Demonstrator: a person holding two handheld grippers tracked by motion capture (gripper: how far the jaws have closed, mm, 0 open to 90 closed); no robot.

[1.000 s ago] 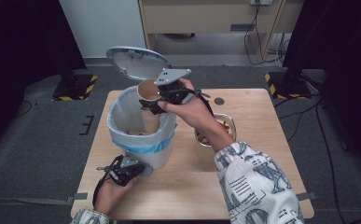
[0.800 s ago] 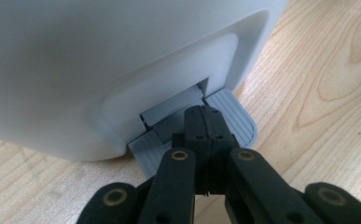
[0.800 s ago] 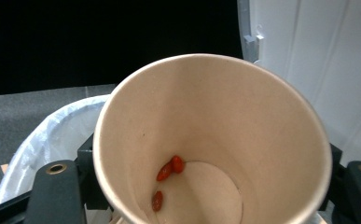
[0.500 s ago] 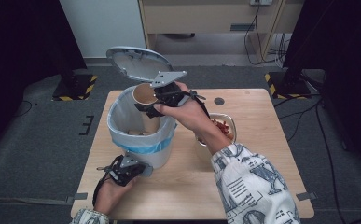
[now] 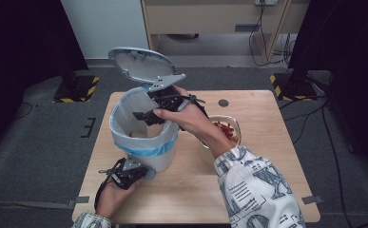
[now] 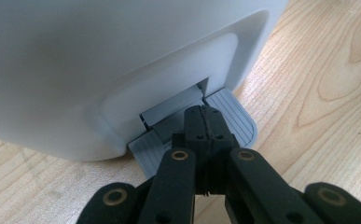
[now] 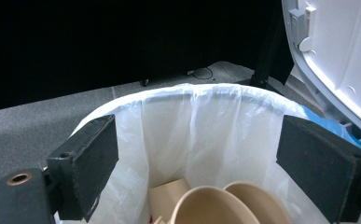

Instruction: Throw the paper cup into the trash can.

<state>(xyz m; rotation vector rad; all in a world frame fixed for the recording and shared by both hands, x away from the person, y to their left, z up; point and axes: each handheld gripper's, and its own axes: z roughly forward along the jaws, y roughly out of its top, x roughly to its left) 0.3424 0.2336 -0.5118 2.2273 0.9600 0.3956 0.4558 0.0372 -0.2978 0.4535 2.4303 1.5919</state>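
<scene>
A white pedal bin [image 5: 143, 142] with a white liner stands on the wooden table, its lid [image 5: 141, 64] tipped up. My left gripper [image 5: 124, 173] is shut, and its closed tips [image 6: 205, 116] press on the grey pedal [image 6: 234, 116] at the bin's foot. Over the bin's mouth my right gripper [image 5: 146, 115] hangs open. Its jaws have just been opening and nothing is between its pads [image 7: 94, 158]. Tan paper cups [image 7: 215, 205] lie below them inside the liner [image 7: 192, 121].
A glass bowl [image 5: 227, 130] with red bits sits right of the bin, under my right forearm. The raised lid [image 7: 336, 56] stands close beside the right gripper. Bare table [image 5: 267, 166] lies to the right and front.
The right gripper held a tan cup over the bin; its jaws have spread and the cup has left them. The left gripper has stayed on the pedal.
</scene>
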